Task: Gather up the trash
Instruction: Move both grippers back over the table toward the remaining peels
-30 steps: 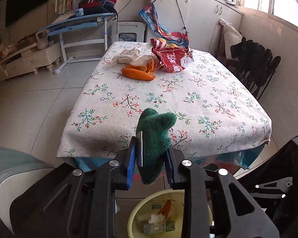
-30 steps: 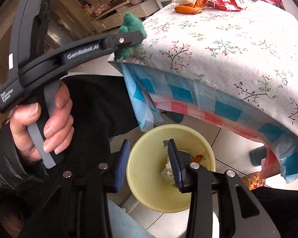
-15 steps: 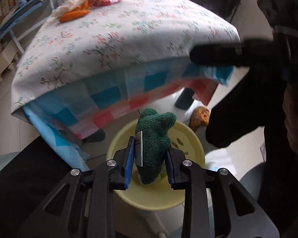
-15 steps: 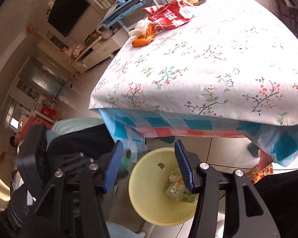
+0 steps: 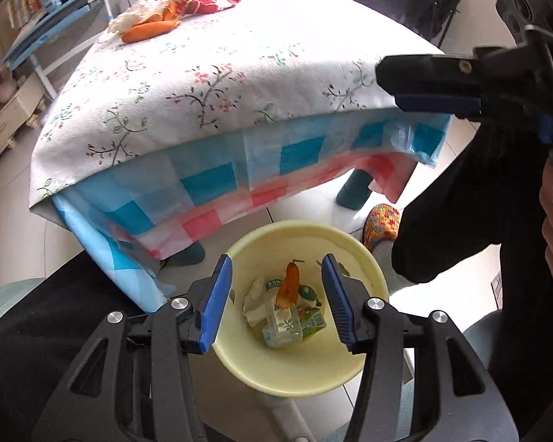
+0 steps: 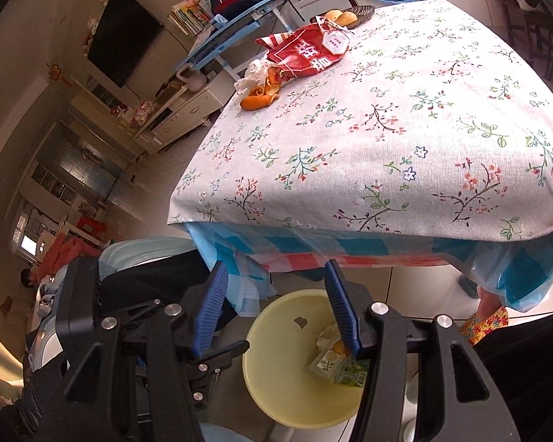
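A yellow bin [image 5: 239,350] stands on the floor below the table's near edge; it also shows in the right wrist view [image 6: 272,368]. It holds a carrot-like orange piece [image 5: 290,283], crumpled paper and a clear plastic packet. My left gripper [image 5: 276,298] is open and empty above the bin. The green plush is not visible. My right gripper [image 6: 276,309] is open and empty, above the bin beside the table edge; it also appears at the right of the left wrist view [image 5: 435,84]. On the far tabletop lie orange peel [image 6: 258,101], white wrappers [image 6: 252,73] and a red snack bag [image 6: 306,53].
The table [image 6: 405,154] has a floral cloth over a checked plastic sheet. A fruit bowl [image 6: 346,14] sits at its far end. A black chair [image 5: 416,3] stands at the far side. My legs and a patterned slipper [image 5: 381,223] are near the bin.
My left gripper has opened and the green plush it held over the bin is gone from its jaws. My right gripper has tilted up a little toward the table.
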Motion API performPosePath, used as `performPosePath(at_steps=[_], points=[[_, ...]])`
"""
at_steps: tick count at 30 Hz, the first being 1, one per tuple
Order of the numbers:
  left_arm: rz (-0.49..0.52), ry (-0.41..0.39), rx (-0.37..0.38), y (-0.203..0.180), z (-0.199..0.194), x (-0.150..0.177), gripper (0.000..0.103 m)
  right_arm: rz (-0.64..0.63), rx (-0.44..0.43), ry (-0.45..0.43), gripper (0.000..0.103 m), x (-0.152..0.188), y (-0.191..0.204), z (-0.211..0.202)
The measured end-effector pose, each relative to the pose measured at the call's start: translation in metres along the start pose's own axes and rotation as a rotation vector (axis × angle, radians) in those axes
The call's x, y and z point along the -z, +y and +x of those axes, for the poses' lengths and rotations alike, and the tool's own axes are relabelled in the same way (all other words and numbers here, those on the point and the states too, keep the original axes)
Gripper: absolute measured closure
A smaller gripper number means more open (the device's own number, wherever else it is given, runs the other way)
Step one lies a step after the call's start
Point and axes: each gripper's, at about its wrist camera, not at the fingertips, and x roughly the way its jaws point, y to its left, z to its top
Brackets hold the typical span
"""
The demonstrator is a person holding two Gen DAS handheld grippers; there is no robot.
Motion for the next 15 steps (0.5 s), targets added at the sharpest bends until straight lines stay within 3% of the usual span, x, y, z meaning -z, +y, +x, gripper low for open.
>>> performPosePath(at_steps=[7, 15], points=[[-0.051, -0.034, -0.041, 0.008, -0.007, -0.005, 0.049, 0.017, -0.008, -0.006, 0.05, -0.002, 0.001, -0.004], [-0.129, -0.054, -0.096, 0.013, -0.044, -0.021, 0.046, 0.0, -0.115, -0.132, 0.045, -0.024, 0.023, -0.029]])
